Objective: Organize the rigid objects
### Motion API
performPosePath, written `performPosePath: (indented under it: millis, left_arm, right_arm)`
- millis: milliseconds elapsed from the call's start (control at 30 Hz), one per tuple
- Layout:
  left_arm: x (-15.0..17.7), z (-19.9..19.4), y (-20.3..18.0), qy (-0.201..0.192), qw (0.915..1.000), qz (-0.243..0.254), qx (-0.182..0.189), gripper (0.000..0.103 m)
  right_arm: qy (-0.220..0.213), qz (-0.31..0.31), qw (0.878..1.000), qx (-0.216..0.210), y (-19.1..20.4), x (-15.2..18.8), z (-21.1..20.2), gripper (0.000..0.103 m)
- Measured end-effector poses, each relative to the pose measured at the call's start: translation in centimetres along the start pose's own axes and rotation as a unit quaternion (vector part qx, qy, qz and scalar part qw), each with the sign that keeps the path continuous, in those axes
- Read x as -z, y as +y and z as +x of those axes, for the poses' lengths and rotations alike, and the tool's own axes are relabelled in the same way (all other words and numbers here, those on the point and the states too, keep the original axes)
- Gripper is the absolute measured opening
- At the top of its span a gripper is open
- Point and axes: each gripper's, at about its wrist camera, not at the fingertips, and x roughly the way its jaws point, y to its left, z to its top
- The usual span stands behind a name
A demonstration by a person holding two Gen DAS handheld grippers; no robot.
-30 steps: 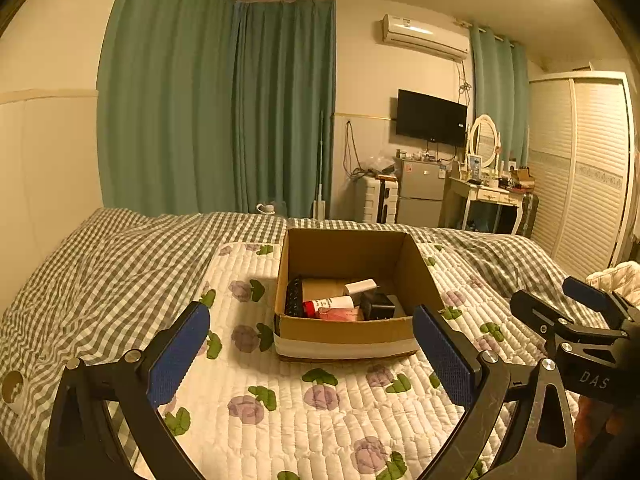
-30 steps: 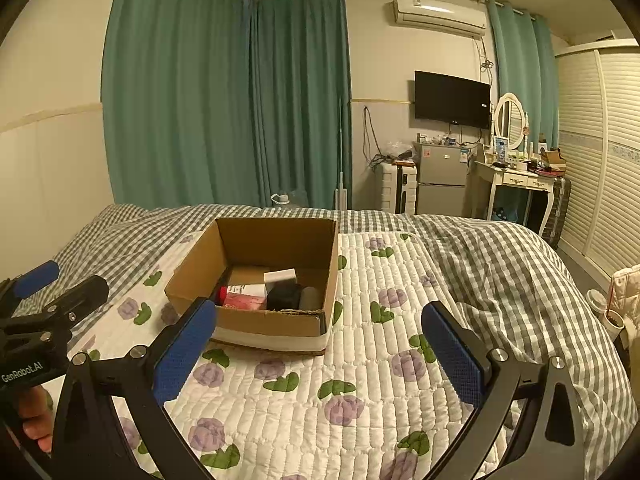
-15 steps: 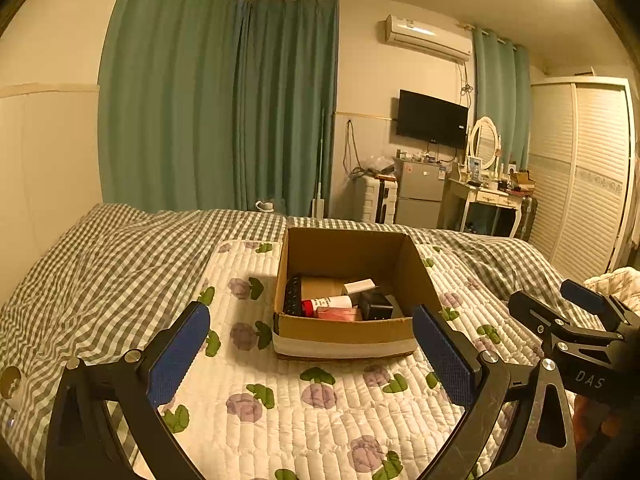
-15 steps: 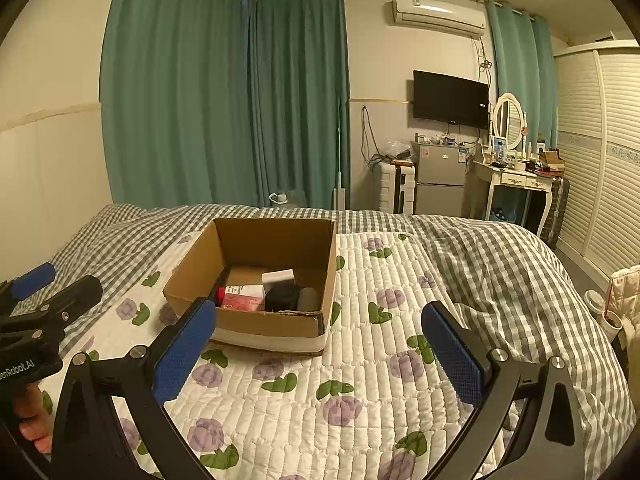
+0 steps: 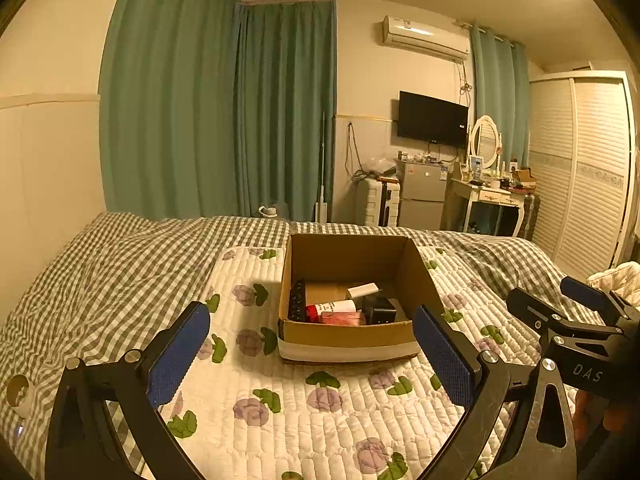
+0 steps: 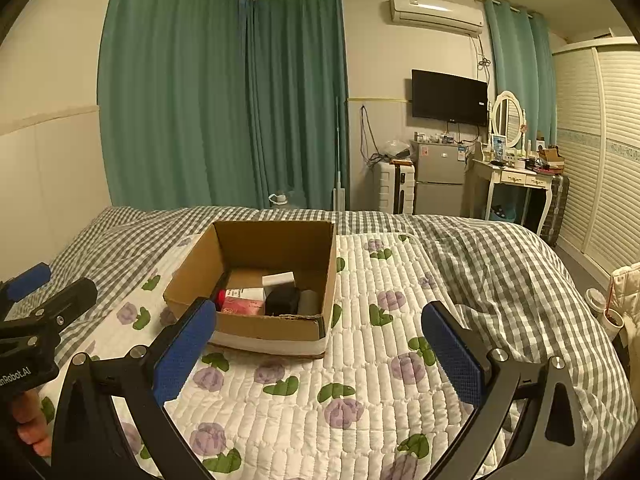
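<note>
We see a floral quilted mat (image 5: 320,412) under an open cardboard box (image 5: 348,336) holding a white-and-red tube (image 5: 332,307), a black block (image 5: 378,310) and a white block (image 5: 362,290). Short of the box, our left gripper (image 5: 312,356) and right gripper (image 6: 320,356) hover, jaws spread wide, holding nothing.

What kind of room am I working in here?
A bedroom, most likely: the cardboard box sits on a bed with a floral quilt, and a louvred wardrobe and mirrored dressing table stand beyond.
</note>
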Motion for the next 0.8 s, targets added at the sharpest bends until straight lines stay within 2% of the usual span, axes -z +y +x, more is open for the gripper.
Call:
performPosePath:
  millis: [800]
  left_arm:
    - [0.2,0.27,0.14,0.006,1.0,0.004,-0.005,0.103]
  right_arm:
    - [0.01,0.0,1.0,0.0,0.05,0.49,0.3,0.103]
